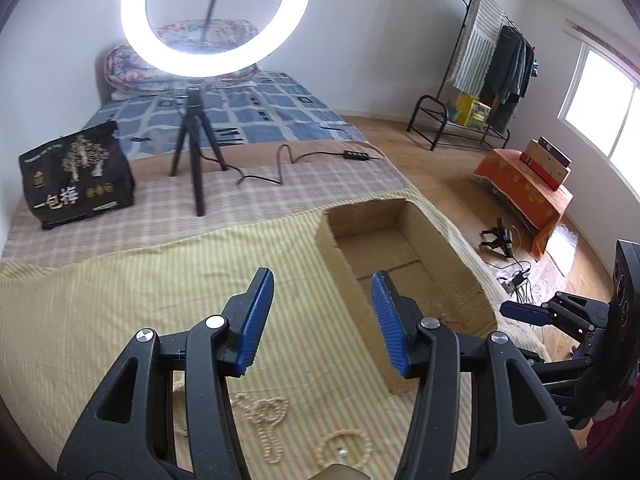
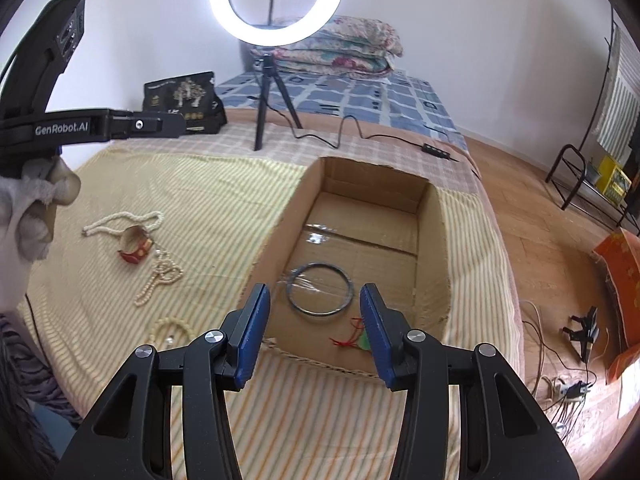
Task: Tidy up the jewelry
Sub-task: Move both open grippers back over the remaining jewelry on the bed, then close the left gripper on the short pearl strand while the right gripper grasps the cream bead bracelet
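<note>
1. Both tongs hang above the bed with nothing in them. The left tongs (image 1: 322,322) have their blue pads wide apart, and so do the right tongs (image 2: 314,334).
2. The bed (image 2: 360,100) is the biggest thing here. A striped yellow cloth (image 1: 120,300) covers its near end, likely so the jewelry lies flat and is easy to see.
3. The cardboard box (image 2: 434,248) sits open on the cloth, on the right side. Its top is open, so things can be dropped straight in. The right tongs hang just over its near edge.
4. A ring light (image 2: 276,2) on a small tripod stands behind the box. It seems to be there to light the work.
5. A black bag (image 1: 76,176) sits at the back left. It has Chinese writing that looks like "一包梓". The side of the left tool reads "GenRobot.AI" in the right wrist view.
6. A dark bangle (image 2: 320,294) already lies in the box, and a small red and green charm (image 2: 356,340) lies near it.
7. More jewelry waits on the cloth to the left of the box: a white bead necklace (image 2: 124,222), a red and gold bangle (image 2: 136,246), a pearl string (image 2: 160,278) and a pale bead bracelet (image 2: 170,330). These probably go in the box next.
</note>
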